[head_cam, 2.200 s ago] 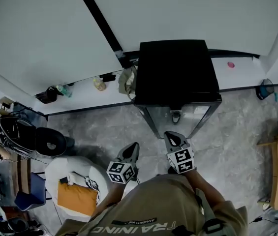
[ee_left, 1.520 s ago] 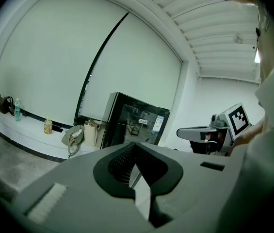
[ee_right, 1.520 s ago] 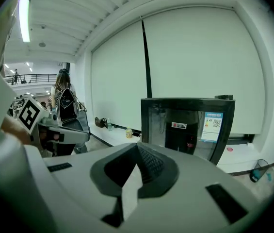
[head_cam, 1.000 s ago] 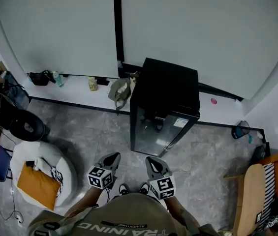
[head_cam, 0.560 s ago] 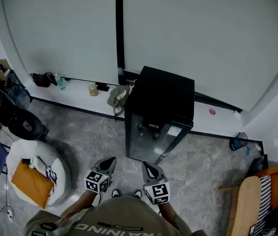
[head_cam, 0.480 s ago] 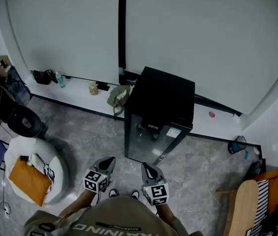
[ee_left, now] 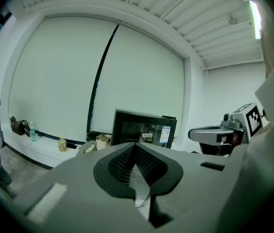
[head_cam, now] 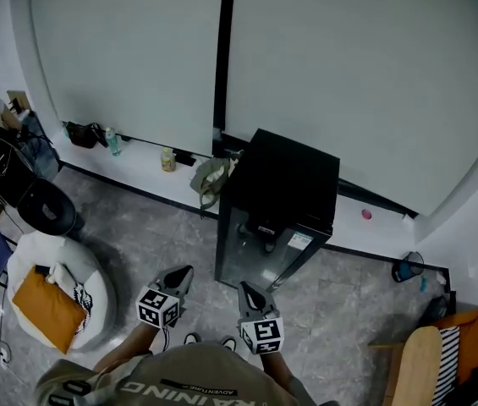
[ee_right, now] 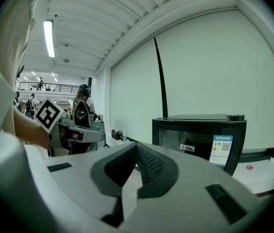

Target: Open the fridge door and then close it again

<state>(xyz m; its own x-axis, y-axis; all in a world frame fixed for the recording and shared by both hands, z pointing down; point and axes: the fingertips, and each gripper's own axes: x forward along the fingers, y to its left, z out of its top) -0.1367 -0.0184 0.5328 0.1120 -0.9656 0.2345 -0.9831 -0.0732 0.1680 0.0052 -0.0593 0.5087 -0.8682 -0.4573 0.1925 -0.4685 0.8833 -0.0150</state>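
Pale wall panels [head_cam: 348, 74], split by a dark upright strip, rose behind a grey stone-tiled floor [head_cam: 145, 227]. Ahead of both grippers, and apart from them, stood the black fridge [head_cam: 293, 184]. Its glass door [head_cam: 260, 256] faced them and lay flush with the cabinet. The left gripper [head_cam: 179, 272] and the right gripper [head_cam: 244, 291] hung side by side near the door and touched nothing. Each had its jaws pressed tip to tip with nothing between them. Beyond the left gripper, a bag [head_cam: 209, 180] sat against the fridge's side on a white ledge [head_cam: 137, 161], with a small bottle [head_cam: 167, 159] further left. Off to that gripper's left lay a white beanbag [head_cam: 78, 269] bearing an orange cushion [head_cam: 46, 304].
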